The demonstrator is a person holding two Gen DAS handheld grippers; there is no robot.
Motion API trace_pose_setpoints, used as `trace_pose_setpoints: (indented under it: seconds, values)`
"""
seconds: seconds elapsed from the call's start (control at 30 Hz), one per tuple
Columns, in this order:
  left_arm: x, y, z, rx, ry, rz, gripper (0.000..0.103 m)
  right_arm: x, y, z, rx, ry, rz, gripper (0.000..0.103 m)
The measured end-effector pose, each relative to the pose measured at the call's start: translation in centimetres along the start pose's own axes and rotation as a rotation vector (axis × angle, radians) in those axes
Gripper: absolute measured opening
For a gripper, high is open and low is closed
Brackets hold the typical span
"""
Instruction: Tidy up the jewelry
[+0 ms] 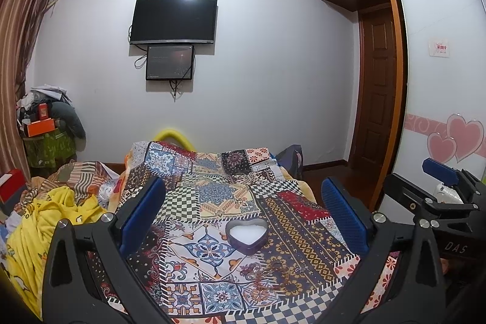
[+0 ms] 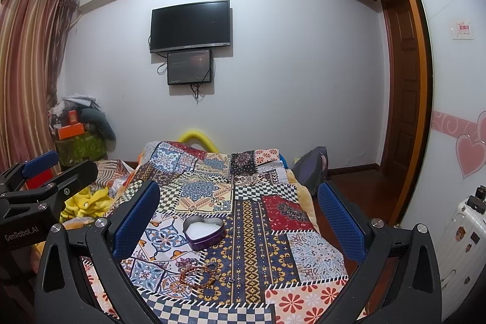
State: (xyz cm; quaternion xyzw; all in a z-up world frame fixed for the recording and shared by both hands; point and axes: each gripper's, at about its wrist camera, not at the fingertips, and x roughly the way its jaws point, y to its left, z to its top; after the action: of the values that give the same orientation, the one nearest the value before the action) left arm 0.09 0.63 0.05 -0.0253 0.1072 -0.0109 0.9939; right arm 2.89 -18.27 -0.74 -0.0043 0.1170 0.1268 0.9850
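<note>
A heart-shaped tin box (image 1: pixel 246 236) with a white lining sits open on the patchwork bedspread (image 1: pixel 212 196); it also shows in the right wrist view (image 2: pixel 204 233). Bead bracelets (image 2: pixel 194 272) and a small ring (image 2: pixel 231 280) lie on the spread just in front of the box; they show faintly in the left wrist view (image 1: pixel 270 272). My left gripper (image 1: pixel 243 214) is open and empty, held above the box. My right gripper (image 2: pixel 237 214) is open and empty, to the right of the left one.
A yellow garment (image 1: pixel 45 220) and crumpled bedding lie left of the spread. A wardrobe (image 1: pixel 440 66) and door stand at the right, a white suitcase (image 2: pixel 461 236) beside them. A TV (image 1: pixel 173 20) hangs on the far wall.
</note>
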Motion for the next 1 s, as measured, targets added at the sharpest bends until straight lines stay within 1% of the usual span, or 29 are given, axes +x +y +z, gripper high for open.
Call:
trace_pose_setpoints:
  seconds: [1.0]
  values:
    - [0.25, 0.10, -0.44, -0.003, 0.012, -0.001, 0.103, 0.17, -0.35, -0.14, 0.012, 0.009, 0.001, 0.103]
